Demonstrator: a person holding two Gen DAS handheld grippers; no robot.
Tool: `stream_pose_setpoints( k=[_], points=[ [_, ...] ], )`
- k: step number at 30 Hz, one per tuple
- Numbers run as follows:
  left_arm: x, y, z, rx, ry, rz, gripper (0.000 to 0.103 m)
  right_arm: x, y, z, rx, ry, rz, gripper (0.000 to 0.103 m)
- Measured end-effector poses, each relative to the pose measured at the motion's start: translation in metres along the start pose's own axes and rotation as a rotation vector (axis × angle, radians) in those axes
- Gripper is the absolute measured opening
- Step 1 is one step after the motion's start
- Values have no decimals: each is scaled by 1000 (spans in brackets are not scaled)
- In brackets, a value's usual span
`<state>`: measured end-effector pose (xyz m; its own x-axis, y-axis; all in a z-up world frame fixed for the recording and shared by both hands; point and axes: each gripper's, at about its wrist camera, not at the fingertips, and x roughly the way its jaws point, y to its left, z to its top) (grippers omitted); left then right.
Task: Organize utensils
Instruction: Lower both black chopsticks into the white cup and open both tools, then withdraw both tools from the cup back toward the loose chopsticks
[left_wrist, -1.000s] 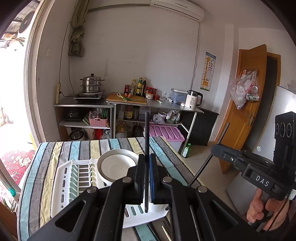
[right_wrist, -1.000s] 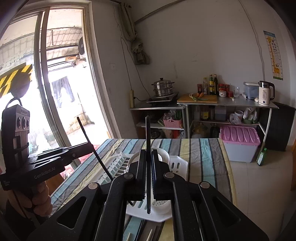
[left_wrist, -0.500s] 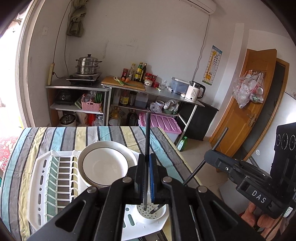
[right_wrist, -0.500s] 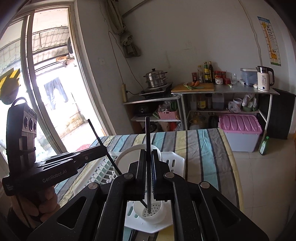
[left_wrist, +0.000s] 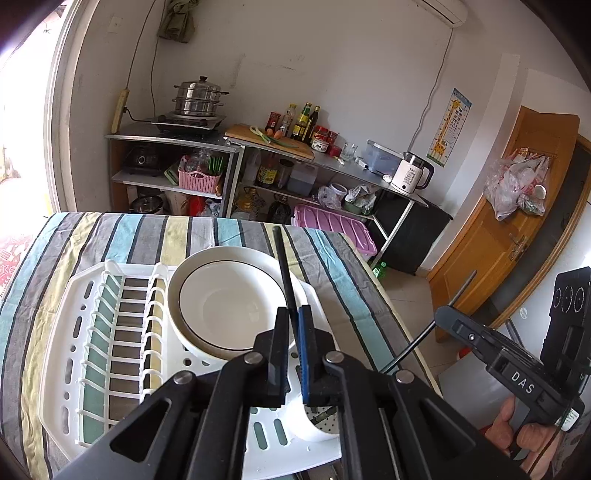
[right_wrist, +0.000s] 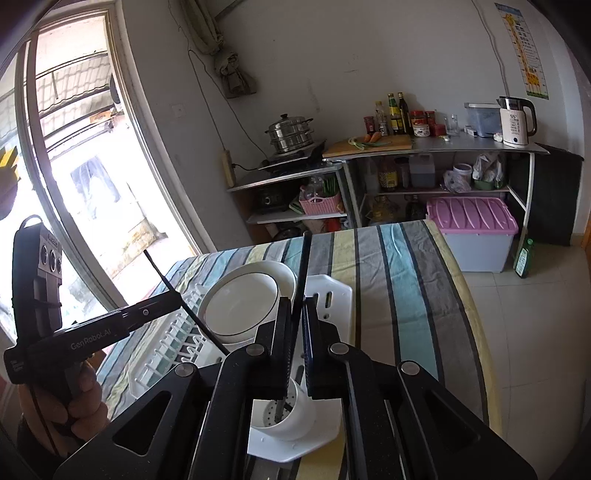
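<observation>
Left gripper (left_wrist: 294, 325), marked "GenRobot.AI": a thin black chopstick (left_wrist: 283, 267) is clamped upright. Right gripper (right_wrist: 296, 317), marked "DAS": a second black chopstick (right_wrist: 303, 266) is pinched, its tip inside the white perforated utensil cup (right_wrist: 284, 417). The cup is seated at the near corner of the white plastic dish rack (left_wrist: 92, 332); stacked white black-rimmed bowls (left_wrist: 221, 302) are just behind, the striped tablecloth (right_wrist: 399, 280) beyond.

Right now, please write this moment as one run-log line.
left gripper: shut on black chopstick | right gripper: shut on second black chopstick | both above white utensil cup in dish rack
</observation>
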<state>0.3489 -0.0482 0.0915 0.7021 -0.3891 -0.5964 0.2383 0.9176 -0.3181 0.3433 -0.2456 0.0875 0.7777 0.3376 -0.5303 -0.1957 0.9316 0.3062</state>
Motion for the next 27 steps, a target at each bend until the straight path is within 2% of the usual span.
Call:
stream_pose_setpoints(
  k=[7,11,12,14,20,27],
  points=[
    [-5,7,-7,1,4,30,7,3,-9,-8,2,73,-31,9],
    [-11,10,-13,3,7,35,11,-2,-10,-14,4,78,-18,17],
    [-13,11,-14,3,4,39,17,-4,-9,-15,2,77,-19,18],
    [-18,12,-17,6,-3,46,22,-7,-8,-18,1,76,-21,18],
    [-40,11,-32,34,-26,62,22,-34,1,-33,-10,45,-14,18],
    [-93,5,-80,86,-85,58,22,-81,30,-71,-67,-6,15,18]
  ],
)
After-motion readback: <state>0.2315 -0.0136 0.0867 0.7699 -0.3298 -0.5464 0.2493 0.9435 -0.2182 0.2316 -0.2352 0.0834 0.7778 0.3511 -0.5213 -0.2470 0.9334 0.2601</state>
